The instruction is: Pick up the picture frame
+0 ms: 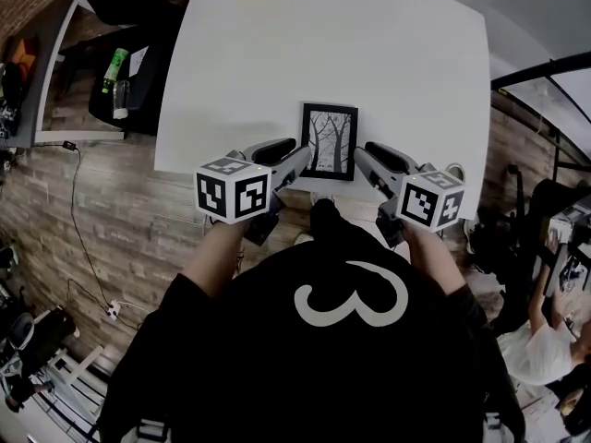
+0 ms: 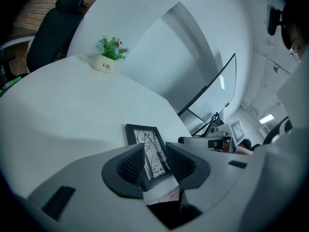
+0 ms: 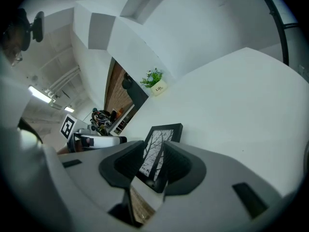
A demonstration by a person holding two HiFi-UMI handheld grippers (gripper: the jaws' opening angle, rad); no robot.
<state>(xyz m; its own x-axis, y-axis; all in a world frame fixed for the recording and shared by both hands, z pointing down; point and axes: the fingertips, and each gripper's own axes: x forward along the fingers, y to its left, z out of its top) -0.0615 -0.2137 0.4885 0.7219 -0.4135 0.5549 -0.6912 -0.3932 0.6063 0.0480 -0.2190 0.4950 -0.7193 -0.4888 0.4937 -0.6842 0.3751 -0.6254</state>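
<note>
So the left tongs (image 1: 297, 162) and right tongs (image 1: 362, 160) are both open, gripping nothing, right by the near corners of the picture frame (image 1: 329, 140) lying flat on the white surface (image 1: 388, 53).

The small white plant pot (image 2: 103, 65) carries the word "Life", and the back of the person's black shirt (image 1: 231, 367) shows a large white mark shaped like a 3.
</note>
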